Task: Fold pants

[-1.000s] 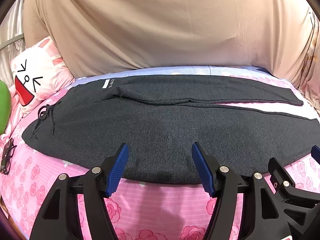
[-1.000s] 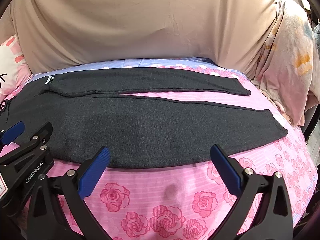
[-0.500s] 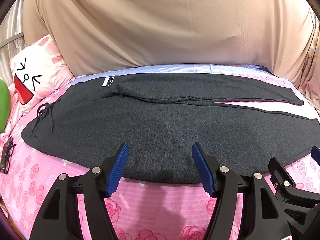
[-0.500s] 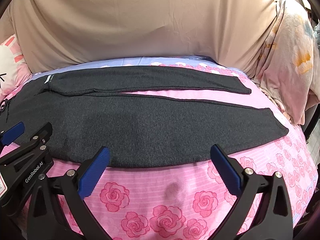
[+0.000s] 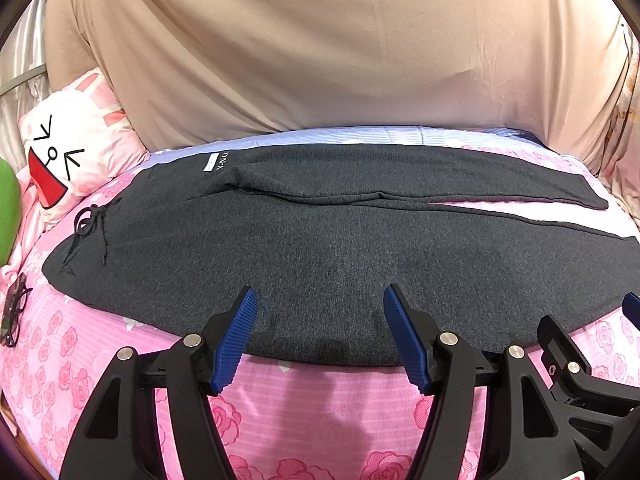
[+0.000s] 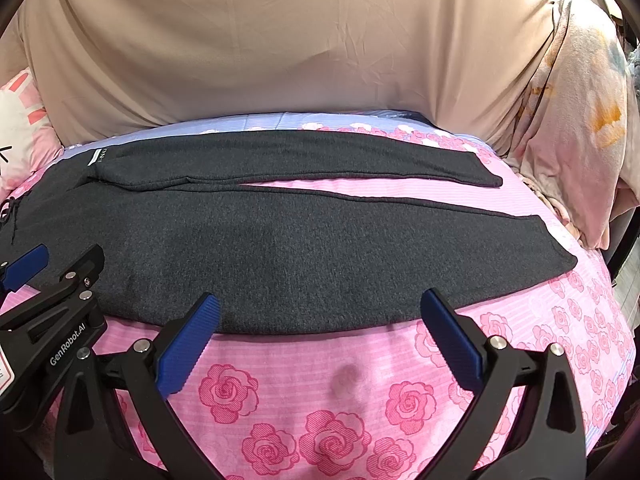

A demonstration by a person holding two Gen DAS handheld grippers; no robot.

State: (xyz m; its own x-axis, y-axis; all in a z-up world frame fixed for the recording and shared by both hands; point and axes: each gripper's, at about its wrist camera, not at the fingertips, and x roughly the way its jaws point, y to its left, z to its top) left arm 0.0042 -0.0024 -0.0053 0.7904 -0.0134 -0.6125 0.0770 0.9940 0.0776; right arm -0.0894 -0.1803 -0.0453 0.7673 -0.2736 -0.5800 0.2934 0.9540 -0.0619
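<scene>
I see the dark grey knit pants lying flat across the pink rose-print bedsheet, waistband to the left and the two legs running right, split by a narrow wedge of sheet. A black drawstring bow sits at the waist end, and a small white label shows on the far edge. My left gripper hangs over the near hem of the pants with its blue ribbed fingers spread wide, gripping nothing. My right gripper sits just beside it to the right, also spread wide and empty, its tips over the near edge of the near leg. A white cartoon-face pillow lies at far left, a pair of black glasses on the sheet near it, and a beige draped cloth fills the far side.
</scene>
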